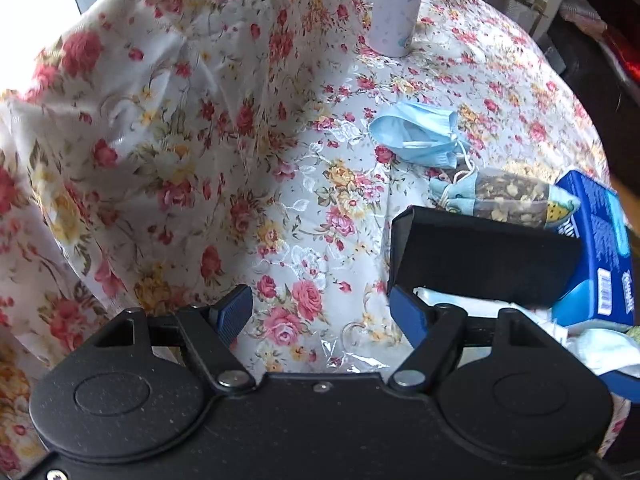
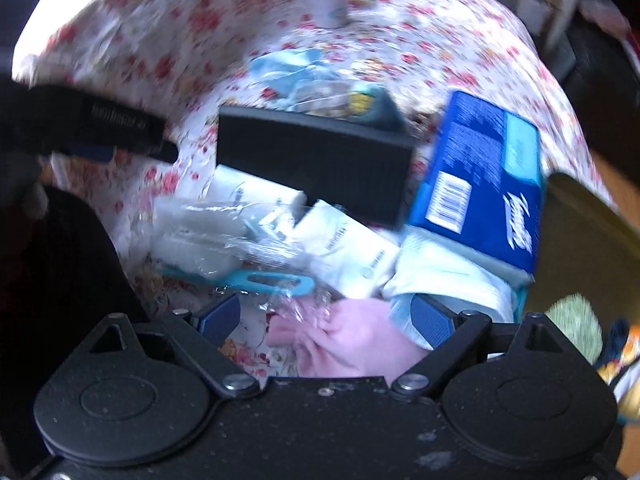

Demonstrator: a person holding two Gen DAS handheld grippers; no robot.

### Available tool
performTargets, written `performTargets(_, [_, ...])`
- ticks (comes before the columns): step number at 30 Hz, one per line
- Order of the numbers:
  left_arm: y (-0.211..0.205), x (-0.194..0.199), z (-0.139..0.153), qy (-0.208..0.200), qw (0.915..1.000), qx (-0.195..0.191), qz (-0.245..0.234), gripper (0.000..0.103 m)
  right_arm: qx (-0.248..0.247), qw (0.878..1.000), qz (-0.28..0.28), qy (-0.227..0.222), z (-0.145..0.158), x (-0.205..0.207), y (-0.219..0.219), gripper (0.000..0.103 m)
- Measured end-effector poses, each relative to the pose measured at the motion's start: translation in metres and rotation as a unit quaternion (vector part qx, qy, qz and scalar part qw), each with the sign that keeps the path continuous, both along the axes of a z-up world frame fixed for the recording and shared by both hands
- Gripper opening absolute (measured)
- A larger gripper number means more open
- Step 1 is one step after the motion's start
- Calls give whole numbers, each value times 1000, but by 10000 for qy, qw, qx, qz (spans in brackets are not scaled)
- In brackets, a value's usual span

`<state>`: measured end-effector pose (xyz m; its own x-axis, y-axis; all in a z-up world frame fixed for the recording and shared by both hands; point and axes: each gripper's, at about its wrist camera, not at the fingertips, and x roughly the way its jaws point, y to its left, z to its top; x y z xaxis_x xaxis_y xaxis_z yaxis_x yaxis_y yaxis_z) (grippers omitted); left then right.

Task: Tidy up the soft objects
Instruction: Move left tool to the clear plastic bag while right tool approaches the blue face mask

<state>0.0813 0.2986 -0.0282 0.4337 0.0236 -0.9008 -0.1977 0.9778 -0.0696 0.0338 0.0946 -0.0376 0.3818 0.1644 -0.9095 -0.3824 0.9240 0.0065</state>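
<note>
Left gripper [image 1: 320,312]: jaws spread, empty, over the floral tablecloth [image 1: 280,200]
Right gripper [image 2: 324,316]: jaws spread, empty, above a pink cloth [image 2: 352,344]
Black sponge [image 2: 316,168]: just beyond the pink cloth
Blue tissue pack [image 2: 480,176]: right of the sponge
Face mask [image 1: 416,136]: beyond the sponge

Crumpled light-blue face mask [image 1: 416,138] lies on my floral tabletop [image 1: 304,208], ear loops trailing toward clear sachet of dried mix [image 1: 508,200] just beside it. Blue tissue pack [image 2: 480,184] tilted, resting on white padded pack [image 2: 444,276]. Pink cloth [image 2: 348,340] bunched nearest me, white wrapped packs [image 2: 344,248] beside it.
</note>
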Motion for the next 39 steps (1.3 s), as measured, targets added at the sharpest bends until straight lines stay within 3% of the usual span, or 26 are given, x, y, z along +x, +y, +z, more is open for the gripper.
performTargets(4, [2, 0, -2, -43, 9999, -133, 7, 72, -452, 9980, 432, -82, -12, 1, 25, 93])
performTargets(11, [3, -1, -2, -136, 9997, -181, -17, 72, -1008, 9916, 720, -385, -28, 8, 50, 93])
performTargets(17, [7, -2, -3, -113, 9994, -313, 22, 72, -832, 9945, 423, -469, -20, 28, 51, 93])
performTargets(23, [6, -1, -4, -89, 9994, -326, 25, 71, -901, 9924, 741, -396, -15, 8, 46, 93])
performTargets(28, [6, -2, -4, -89, 9995, -303, 24, 71, -1252, 9875, 867, -406, -27, -2, 46, 93])
performTargets(33, [6, -1, -4, -94, 9995, -300, 32, 71, -1538, 9819, 819, -739, -37, 4, 54, 93])
performTargets(39, [6, -3, -3, -156, 9994, -296, 19, 71, -1007, 9905, 372, -865, -18, 22, 51, 93])
